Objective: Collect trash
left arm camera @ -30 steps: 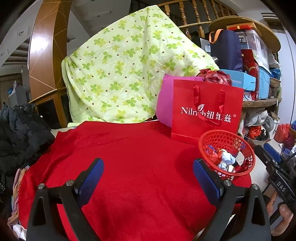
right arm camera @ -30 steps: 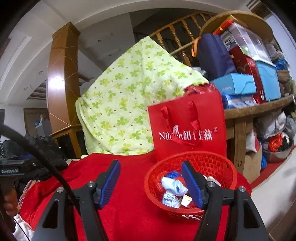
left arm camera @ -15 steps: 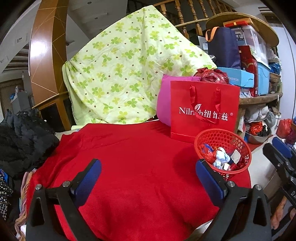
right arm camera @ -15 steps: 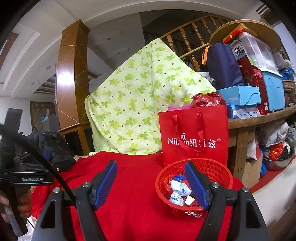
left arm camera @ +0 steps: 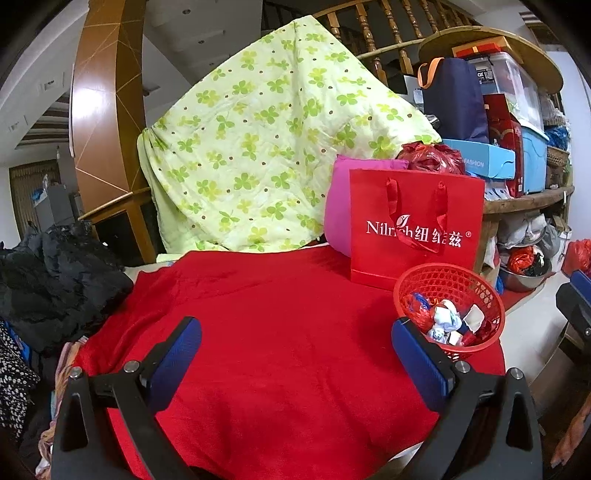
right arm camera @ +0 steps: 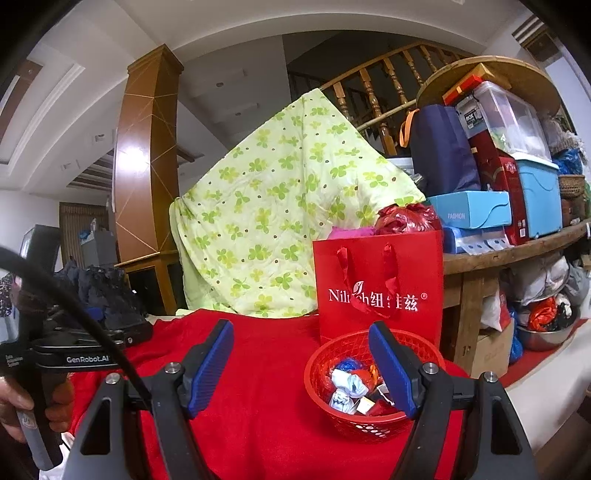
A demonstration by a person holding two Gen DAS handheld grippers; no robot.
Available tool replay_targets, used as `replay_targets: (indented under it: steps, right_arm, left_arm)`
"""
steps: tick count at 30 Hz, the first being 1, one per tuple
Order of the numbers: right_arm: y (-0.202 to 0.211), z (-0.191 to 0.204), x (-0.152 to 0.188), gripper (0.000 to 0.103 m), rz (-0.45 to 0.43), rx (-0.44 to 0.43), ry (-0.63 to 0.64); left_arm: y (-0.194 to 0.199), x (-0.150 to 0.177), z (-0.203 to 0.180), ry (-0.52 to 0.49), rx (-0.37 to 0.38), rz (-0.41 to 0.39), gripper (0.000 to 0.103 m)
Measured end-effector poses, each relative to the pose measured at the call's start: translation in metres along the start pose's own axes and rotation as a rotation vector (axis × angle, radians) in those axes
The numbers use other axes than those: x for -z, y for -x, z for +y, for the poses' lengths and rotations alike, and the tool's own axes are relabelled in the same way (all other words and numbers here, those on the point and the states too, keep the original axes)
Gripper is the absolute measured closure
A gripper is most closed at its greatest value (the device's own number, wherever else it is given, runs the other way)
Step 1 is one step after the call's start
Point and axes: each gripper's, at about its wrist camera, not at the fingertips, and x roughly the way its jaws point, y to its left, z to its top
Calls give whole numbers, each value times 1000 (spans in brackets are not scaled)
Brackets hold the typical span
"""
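The left gripper (left arm camera: pixel 296 354) was held above the red cloth (left arm camera: pixel 273 332) covering the worktop, its blue-padded fingers (left arm camera: pixel 173 363) standing wide apart with nothing between them. The right gripper (right arm camera: pixel 301 363) was held above the same cloth, its fingers (right arm camera: pixel 210 367) apart and empty; in the right wrist view its right-hand finger overlapped the basket, but contact could not be confirmed. In that view a hand (right arm camera: pixel 22 410) gripped the handle of the left tool at the left edge.

The red basket (left arm camera: pixel 448 304) stood on the cloth near the worktop's right edge. The collected trash (left arm camera: pixel 445 321), crumpled wrappers and paper in white, blue and red, lay inside it. No loose trash was seen on the visible cloth.

Just behind the basket a red paper bag (left arm camera: pixel 415 229) with white lettering stood upright. A pink cushion (left arm camera: pixel 338 206) sat behind its left side, and a crumpled red plastic bag (left arm camera: pixel 432 157) showed above its top edge.

Further back, a green clover-print quilt (left arm camera: pixel 266 147) was draped over a wooden stair railing (left arm camera: pixel 373 33). To the left lay a heap of dark clothing (left arm camera: pixel 55 280). To the right, a wooden shelf (right arm camera: pixel 517 251) carried stacked boxes and a blue storage bin (right arm camera: pixel 541 195).
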Motion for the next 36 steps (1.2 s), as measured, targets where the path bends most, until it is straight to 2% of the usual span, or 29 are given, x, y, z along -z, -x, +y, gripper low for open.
replay_targets:
  steps: [15,25,36]
  right_arm:
    - [15,2,-6,25,10,33,29]
    - [22,-3,-10,25,48,84,45]
    - [23,-2,-12,24,59,84,50]
  left_arm:
    - [35,-10,-12,-81,-16,-85,1]
    - [40,-10,-16,-104,-25,-80,1]
    - [42,-7,-14,-105,-23,-76,1]
